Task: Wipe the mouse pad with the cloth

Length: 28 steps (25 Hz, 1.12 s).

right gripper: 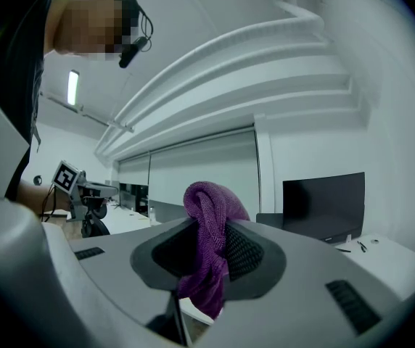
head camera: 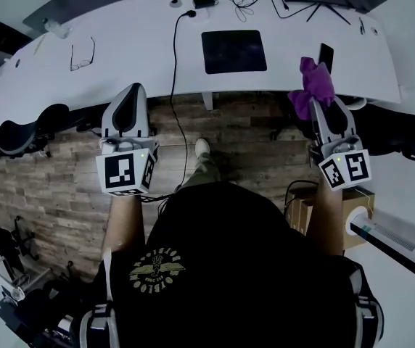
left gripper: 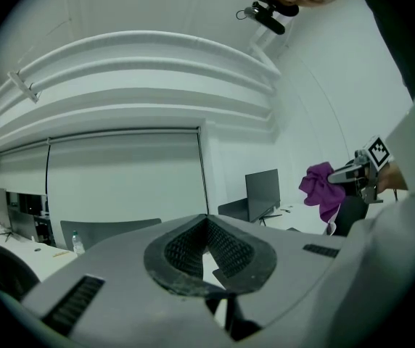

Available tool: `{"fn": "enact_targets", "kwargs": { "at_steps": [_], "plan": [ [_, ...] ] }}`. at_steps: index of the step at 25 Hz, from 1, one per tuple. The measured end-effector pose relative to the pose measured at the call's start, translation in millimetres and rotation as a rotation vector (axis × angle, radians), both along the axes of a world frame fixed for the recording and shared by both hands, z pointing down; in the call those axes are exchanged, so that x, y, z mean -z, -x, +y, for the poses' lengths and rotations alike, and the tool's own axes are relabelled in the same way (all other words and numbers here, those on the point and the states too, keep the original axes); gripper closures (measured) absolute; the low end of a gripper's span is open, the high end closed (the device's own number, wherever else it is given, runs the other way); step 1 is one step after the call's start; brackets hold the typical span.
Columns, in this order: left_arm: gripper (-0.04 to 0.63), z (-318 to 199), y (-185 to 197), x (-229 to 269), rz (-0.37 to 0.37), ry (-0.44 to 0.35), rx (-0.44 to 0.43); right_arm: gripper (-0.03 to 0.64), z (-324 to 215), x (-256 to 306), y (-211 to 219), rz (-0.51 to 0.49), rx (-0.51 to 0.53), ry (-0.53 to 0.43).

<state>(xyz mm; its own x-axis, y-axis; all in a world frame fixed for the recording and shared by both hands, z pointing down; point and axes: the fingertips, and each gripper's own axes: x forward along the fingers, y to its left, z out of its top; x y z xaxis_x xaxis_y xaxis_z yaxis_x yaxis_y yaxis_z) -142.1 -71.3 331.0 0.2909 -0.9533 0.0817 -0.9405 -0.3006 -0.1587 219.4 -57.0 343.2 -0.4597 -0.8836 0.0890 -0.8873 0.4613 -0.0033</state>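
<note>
Both grippers raised before the white desk (head camera: 120, 35), cloth not yet on the pad
At left, left gripper (head camera: 133, 91) clenched on nothing, pads pressed together at the tips, over the wood floor (head camera: 55, 172) just short of the desk edge. On the desk, glasses (head camera: 82, 55) toward the left, black mouse pad (head camera: 233, 51) lying flat in the middle. At right, right gripper (head camera: 322, 107) grasping the purple cloth (head camera: 310, 85), bunched between the jaws and hanging down, near the desk edge, apart from the mouse pad

desk (head camera: 120, 42): white | on it: black mouse pad (head camera: 233, 51); glasses (head camera: 82, 55); cable (head camera: 174, 56)
</note>
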Motion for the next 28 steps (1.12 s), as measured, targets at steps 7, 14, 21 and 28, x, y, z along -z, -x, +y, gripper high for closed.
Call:
{"fn": "enact_targets", "kwargs": {
  "at_steps": [7, 14, 21, 28],
  "plan": [
    [0.594, -33, 4, -4, 0.020, 0.009, -0.027, 0.515, -27, 1, 17, 0.007, 0.006, 0.009],
    [0.594, -65, 13, 4, 0.039, -0.011, -0.073, 0.515, -45, 19, 24, 0.020, -0.037, -0.008],
    [0.594, -95, 26, 4, 0.079, 0.004, -0.116, 0.515, -58, 44, 45, 0.065, -0.058, -0.033],
    [0.594, -107, 28, -6, 0.117, 0.013, -0.151, 0.515, -59, 41, 62, 0.111, -0.057, -0.013]
  ]
}}
